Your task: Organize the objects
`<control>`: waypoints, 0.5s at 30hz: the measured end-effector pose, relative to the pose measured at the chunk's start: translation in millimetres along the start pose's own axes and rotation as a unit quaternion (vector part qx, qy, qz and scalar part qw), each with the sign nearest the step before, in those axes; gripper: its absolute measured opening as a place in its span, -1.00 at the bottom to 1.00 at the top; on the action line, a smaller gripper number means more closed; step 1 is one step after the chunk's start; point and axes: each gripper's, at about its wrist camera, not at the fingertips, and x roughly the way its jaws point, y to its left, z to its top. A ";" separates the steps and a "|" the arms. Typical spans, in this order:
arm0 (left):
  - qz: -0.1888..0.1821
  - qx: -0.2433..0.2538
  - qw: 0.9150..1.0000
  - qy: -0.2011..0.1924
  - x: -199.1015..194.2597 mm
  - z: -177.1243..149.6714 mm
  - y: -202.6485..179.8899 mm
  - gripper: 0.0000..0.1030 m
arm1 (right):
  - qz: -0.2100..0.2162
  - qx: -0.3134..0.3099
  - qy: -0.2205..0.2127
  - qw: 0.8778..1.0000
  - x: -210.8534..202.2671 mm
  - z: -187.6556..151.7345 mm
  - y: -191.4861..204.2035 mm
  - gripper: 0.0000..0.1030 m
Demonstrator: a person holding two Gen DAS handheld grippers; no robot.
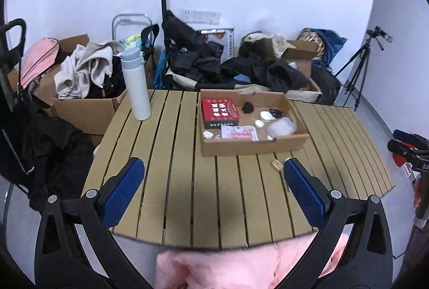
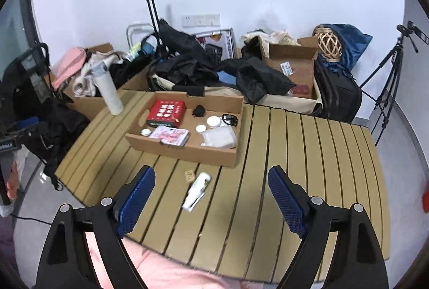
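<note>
White tube lies loose on the slatted worktop at 6 o'clock of the cardboard tray; with the right gripper jaws spread empty, I'd straddle its midsection, then pinch.

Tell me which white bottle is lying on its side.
The small white bottle on the table slats, in front of the cardboard tray and between the right gripper's fingers. The tall flask stands upright at the table's far corner.
</note>
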 end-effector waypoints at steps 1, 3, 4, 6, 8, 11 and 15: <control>-0.001 0.005 1.000 -0.007 -10.5 -11.9 -2.7 1.00 | 0.003 0.002 -0.006 1.000 -8.1 -10.0 4.8 0.73; 0.005 0.014 1.000 -0.017 -34.2 -45.6 -10.7 1.00 | 0.001 0.008 -0.013 1.000 -29.2 -40.1 18.3 0.73; 0.006 0.016 1.000 -0.019 -43.4 -61.0 -14.4 1.00 | 0.005 0.007 -0.022 1.000 -38.9 -53.6 24.9 0.73; 0.011 0.023 0.999 -0.023 -62.8 -95.9 -24.5 1.00 | 0.033 0.008 -0.050 0.998 -61.6 -92.2 43.5 0.73; 0.012 0.033 0.999 -0.035 -80.7 -127.2 -33.8 1.00 | 0.053 0.009 -0.060 0.997 -69.4 -126.2 58.9 0.73; 0.005 0.046 0.998 -0.038 -95.2 -159.0 -47.9 1.00 | 0.060 0.028 -0.024 0.998 -54.6 -171.2 77.4 0.73; 0.017 0.073 0.997 -0.036 -98.1 -166.0 -57.1 1.00 | 0.074 -0.007 0.015 0.997 -42.3 -197.9 104.9 0.73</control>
